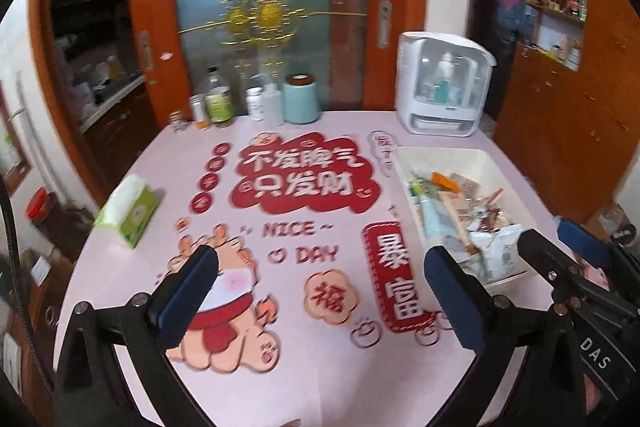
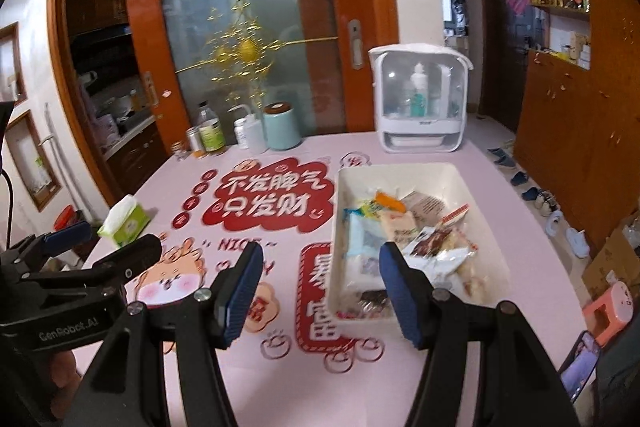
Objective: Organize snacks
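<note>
- A pink table mat (image 1: 340, 347) printed with red Chinese characters and a cartoon covers a table; a frosted glass sliding door (image 1: 256, 7) in an orange wood frame stands behind it.
- A white rectangular bin (image 2: 400, 173) sits on the mat's right side, filled with assorted snack packets (image 2: 424, 239).
- Left of the bin, near the mat's edge, lies a green tissue pack (image 1: 130, 211).
- Behind the bin stands a white cabinet with a clear window (image 2: 420, 99); bottles and a teal canister (image 1: 302, 99) line the far edge.
- The left gripper (image 1: 320, 287) hovers over the mat left of the bin, its jaws spread wide and empty.
- The right gripper (image 2: 320, 291) hovers at the bin's near end, jaws partly apart, gripping nothing.
</note>
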Demonstrator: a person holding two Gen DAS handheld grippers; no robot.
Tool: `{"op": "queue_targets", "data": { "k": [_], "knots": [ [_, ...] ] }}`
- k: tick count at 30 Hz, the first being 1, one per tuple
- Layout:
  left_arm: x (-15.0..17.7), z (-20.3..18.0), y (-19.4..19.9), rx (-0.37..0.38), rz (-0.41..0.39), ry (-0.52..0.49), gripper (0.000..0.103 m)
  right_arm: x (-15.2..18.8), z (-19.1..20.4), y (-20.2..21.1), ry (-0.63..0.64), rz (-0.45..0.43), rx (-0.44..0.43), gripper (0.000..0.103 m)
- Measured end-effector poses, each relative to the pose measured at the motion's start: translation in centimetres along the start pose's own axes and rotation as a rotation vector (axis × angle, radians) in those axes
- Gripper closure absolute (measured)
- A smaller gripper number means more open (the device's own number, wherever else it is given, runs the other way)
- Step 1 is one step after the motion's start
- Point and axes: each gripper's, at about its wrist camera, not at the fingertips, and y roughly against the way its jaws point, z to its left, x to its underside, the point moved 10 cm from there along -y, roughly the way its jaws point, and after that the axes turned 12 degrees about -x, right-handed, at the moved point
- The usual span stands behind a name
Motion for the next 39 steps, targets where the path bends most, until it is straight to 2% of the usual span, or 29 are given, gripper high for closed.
{"op": "queue_targets", "data": {
  "k": [1, 6, 10, 14, 25, 39],
  "knots": [
    [0.6, 0.7, 0.2, -0.031, 0.001, 0.006, 0.001, 0.3, 0.2, 0.0, -0.003, 0.009, -0.007, 0.042],
    [2.9, 2.0, 0.2, -0.088, 0.022, 0.025, 0.001, 2.3, 1.6, -0.3, 0.001, 0.059, -0.04, 0.042],
    [4.7, 2.2, -1.0, -0.079, 0.1, 0.022, 0.001, 2.9, 2.0, 0.1, 0.006, 0.05, -0.029, 0.042],
    [5.5, 2.5, -1.5, -0.071, 0.128, 0.047, 0.001, 3.6, 2.3, 0.2, 0.013, 0.061, -0.027, 0.042],
    [5.1, 1.7, -0.7, -0.052, 0.069, 0.026, 0.001, 5.4, 1.2, 0.6, -0.032, 0.077, 0.0, 0.042],
    [6.0, 0.3, -1.1, -0.034, 0.085, 0.003, 0.001, 5.8, 1.7, -0.2, -0.019, 0.094, -0.006, 0.042]
  ]
}}
